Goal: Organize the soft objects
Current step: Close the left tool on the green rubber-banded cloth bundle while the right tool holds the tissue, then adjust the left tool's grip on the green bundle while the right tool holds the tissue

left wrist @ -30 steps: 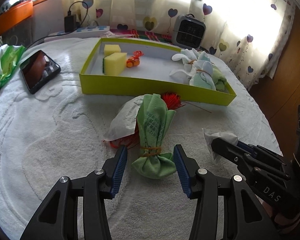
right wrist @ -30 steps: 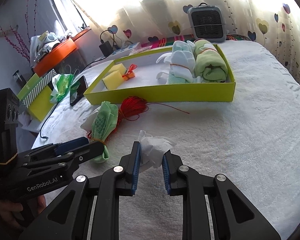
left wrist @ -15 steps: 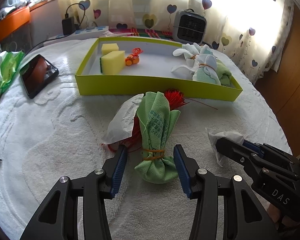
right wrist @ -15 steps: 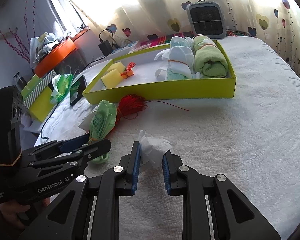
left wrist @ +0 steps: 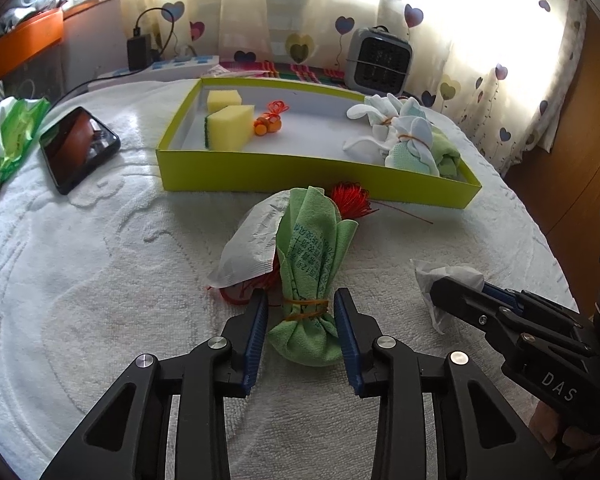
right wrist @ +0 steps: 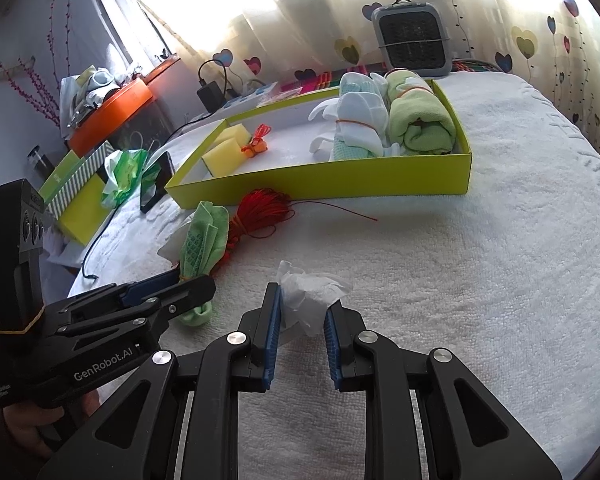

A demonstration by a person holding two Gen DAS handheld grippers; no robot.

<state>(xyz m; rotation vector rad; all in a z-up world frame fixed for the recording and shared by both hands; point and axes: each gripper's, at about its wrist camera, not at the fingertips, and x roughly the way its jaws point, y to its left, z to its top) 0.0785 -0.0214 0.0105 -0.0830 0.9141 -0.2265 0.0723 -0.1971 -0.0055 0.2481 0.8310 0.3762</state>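
left wrist: low, close over white towel-covered table [left wrist: 100, 280], faces 12 | right wrist: low, faces 11 | shared: yellow-green cardboard tray [left wrist: 300, 176] [right wrist: 340, 180]

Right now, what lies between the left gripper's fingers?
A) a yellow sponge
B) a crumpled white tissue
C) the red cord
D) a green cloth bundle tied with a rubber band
D: in the left wrist view the green cloth bundle, banded near its lower end, lies on the white towel between the open fingers of the left gripper; the crumpled white tissue sits at the right gripper instead.
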